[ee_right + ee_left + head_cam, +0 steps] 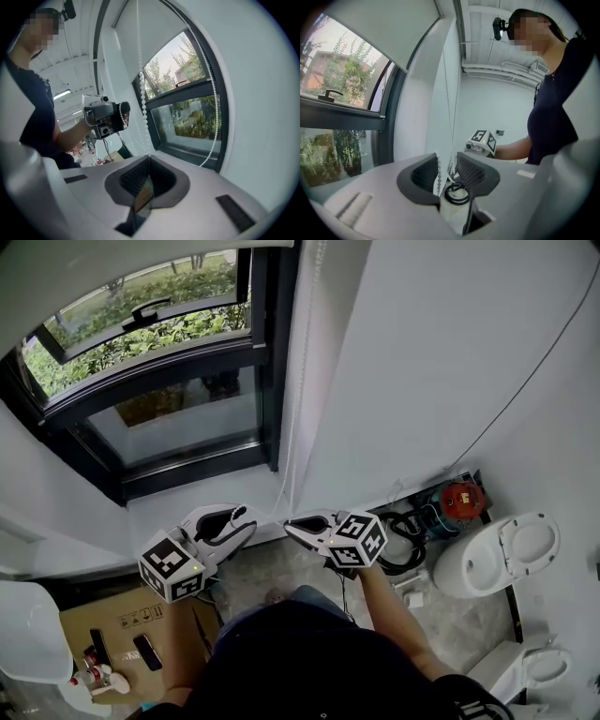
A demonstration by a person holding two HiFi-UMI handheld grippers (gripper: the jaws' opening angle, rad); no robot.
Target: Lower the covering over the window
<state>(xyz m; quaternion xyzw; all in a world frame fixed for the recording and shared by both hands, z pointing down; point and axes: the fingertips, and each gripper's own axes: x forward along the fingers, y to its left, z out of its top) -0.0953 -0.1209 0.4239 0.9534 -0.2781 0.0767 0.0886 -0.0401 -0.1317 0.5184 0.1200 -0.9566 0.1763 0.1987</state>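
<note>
The blind point(370, 33) sits rolled high at the top of the window point(178, 418), most of the glass bare, so I judge the lowering has hardly started. The bead cord point(140, 79) hangs as a loop just right of the window frame. The right gripper point(149, 159) has its jaws closed tight on one strand. The left gripper point(447, 159) holds its jaws half apart, with the cord passing loosely between them and nothing pinched. To do this well, I'd close the left jaws on a single strand only, since catching both would lock the loop. Then pull straight down, close along the wall beside the window, hand over hand. One gripper should always be clamped before the other lets go.
</note>
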